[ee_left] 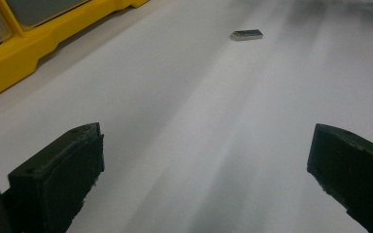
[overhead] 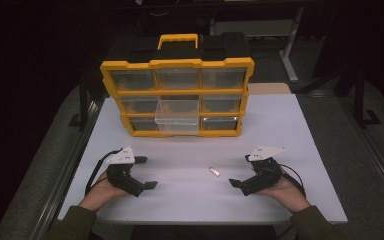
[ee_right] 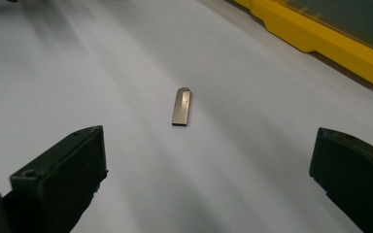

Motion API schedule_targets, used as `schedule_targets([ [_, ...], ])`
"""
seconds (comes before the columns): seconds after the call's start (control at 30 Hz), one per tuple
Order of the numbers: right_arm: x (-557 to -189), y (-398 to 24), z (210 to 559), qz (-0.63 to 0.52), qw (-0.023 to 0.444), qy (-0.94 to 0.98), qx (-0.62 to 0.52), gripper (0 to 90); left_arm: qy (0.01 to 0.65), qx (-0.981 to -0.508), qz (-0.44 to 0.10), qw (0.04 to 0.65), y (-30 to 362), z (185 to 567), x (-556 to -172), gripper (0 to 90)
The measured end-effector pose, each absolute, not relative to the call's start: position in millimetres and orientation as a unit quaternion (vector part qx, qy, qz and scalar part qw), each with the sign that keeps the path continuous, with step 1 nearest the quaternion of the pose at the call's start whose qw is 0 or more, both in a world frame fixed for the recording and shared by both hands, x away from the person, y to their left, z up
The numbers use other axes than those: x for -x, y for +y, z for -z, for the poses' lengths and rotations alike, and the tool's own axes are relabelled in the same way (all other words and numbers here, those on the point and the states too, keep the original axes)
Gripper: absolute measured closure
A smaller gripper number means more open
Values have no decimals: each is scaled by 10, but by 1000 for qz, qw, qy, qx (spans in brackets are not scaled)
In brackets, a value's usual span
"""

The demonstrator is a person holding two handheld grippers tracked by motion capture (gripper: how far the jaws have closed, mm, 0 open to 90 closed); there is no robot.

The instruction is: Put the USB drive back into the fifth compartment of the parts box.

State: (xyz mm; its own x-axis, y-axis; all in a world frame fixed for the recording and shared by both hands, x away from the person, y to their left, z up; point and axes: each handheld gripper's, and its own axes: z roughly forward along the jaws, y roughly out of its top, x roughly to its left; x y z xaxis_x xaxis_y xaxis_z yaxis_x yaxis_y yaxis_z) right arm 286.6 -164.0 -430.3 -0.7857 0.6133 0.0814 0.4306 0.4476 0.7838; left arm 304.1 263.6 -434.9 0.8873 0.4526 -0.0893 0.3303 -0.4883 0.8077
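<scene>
Ahead of the right gripper's [ee_right: 209,179] spread jaws: metal tab [ee_right: 181,106].

The worktop [overhead: 280,130] is a smooth, matt white sheet with a faint sheen where light streaks across it. At its centre lies a small flat metal piece [ee_right: 181,106], brushed and silvery, catching a soft reflection. At twelve o'clock stands an organiser case [overhead: 177,63] of glossy yellow plastic, its drawers [overhead: 177,116] of clear, slightly hazy plastic. The left hand-held gripper [ee_left: 206,179] and right hand-held gripper [ee_right: 209,179] have matt black plastic jaws with a slightly grainy surface.
</scene>
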Motion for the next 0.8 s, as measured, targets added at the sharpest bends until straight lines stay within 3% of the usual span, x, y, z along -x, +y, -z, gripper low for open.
schedule_targets([
  [0.8,-2934,-1583,4303,-422,102,846,-309,0,227,-861,-64,451,2626,4362,-3053,0],
])
